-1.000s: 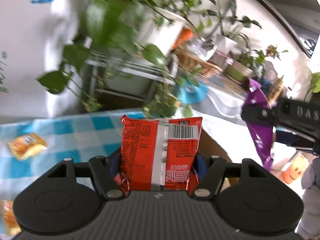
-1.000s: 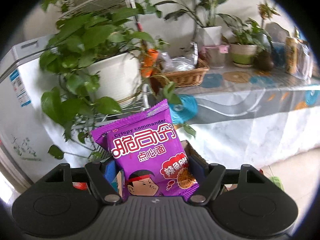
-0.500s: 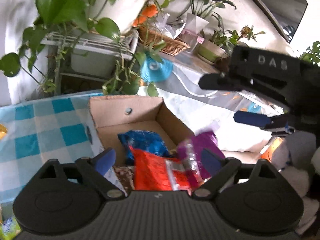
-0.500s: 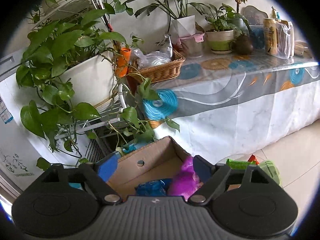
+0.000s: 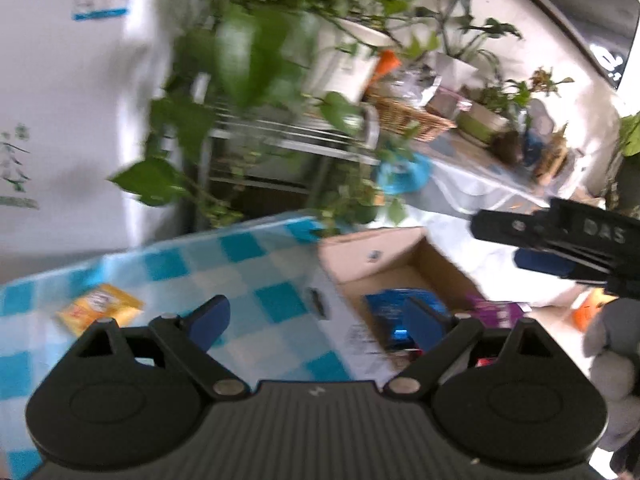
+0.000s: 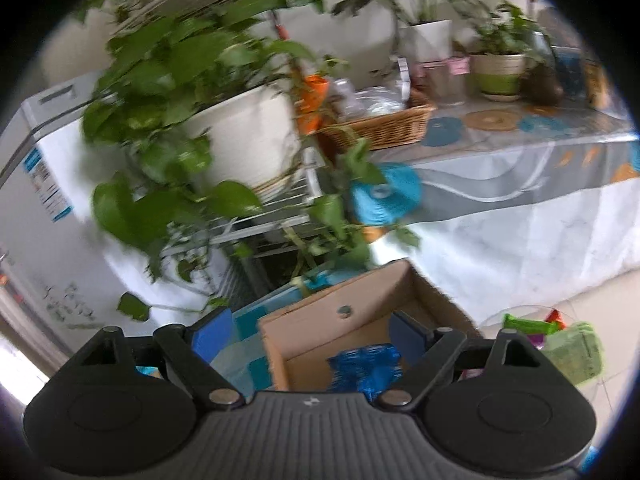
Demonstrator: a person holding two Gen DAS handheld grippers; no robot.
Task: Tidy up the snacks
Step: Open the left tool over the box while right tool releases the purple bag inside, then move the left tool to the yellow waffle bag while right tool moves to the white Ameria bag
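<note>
Since the earlier frames both packets are out of the fingers: the red packet the left gripper point(image 5: 316, 320) carried and the purple packet point(image 5: 496, 314) from the right gripper point(image 6: 308, 334) now lie in the open brown cardboard box point(image 5: 384, 256), and both views have swung up and left, blurred by motion. Left gripper fingers point(image 5: 210, 320) are spread wide apart, nothing between them; it hangs over the blue-and-white checked desk point(image 5: 168, 272) with its right finger over the box. Right gripper fingers point(image 6: 210, 336) are also wide apart and empty, above the box's near-left corner point(image 6: 340, 336). In the left wrist view the right gripper point(image 5: 560, 246) shows as a black bar with a blue pad at the right edge, above the box's far side. Inside the box: a crinkled blue foil packet point(image 5: 394, 312) at centre, the purple packet against the right wall, a sliver of red point(image 5: 486, 362) low down, mostly hidden by the gripper body. The right wrist view shows the blue packet point(image 6: 366, 364) in the box as well. A small yellow-orange snack packet point(image 5: 98, 308) lies flat on the desk, well apart from the box to its left. Leafy green potted plants point(image 6: 192, 80) and a woven wicker basket point(image 6: 380, 128) stand behind.
</note>
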